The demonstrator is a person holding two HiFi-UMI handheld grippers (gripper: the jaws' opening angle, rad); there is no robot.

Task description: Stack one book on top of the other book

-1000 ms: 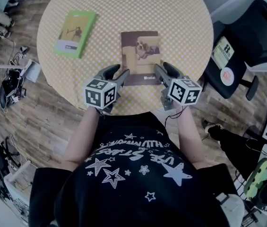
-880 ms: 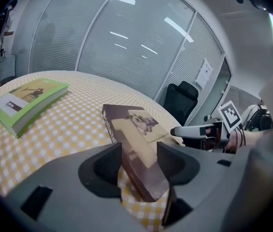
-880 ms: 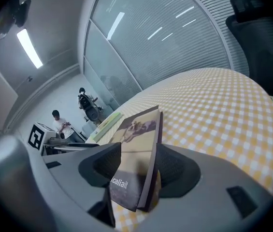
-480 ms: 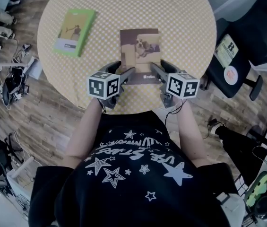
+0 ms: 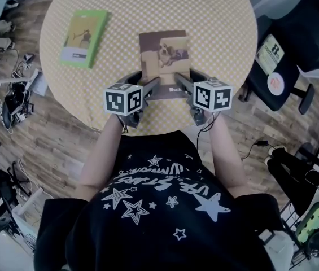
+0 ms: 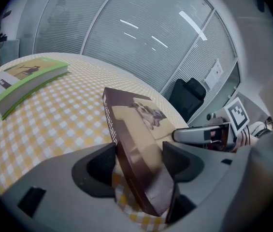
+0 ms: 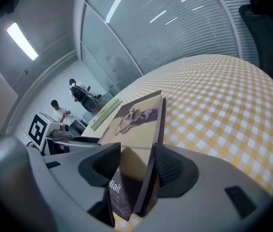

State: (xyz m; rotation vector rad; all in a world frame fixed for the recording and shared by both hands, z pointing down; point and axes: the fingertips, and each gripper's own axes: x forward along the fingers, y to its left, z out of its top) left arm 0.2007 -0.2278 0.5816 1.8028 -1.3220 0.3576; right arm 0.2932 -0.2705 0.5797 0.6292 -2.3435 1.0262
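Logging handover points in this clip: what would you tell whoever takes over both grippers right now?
Left gripper: open, jaws just widened, with the near-left corner of the brown book between them, unclamped.
Right gripper: open, just widened, around its near-right corner.
The brown book lies at the near edge of the table; the green book lies apart, far left.
Done: nothing stacked.
Left: clamp, lift, probably set it on the green book.
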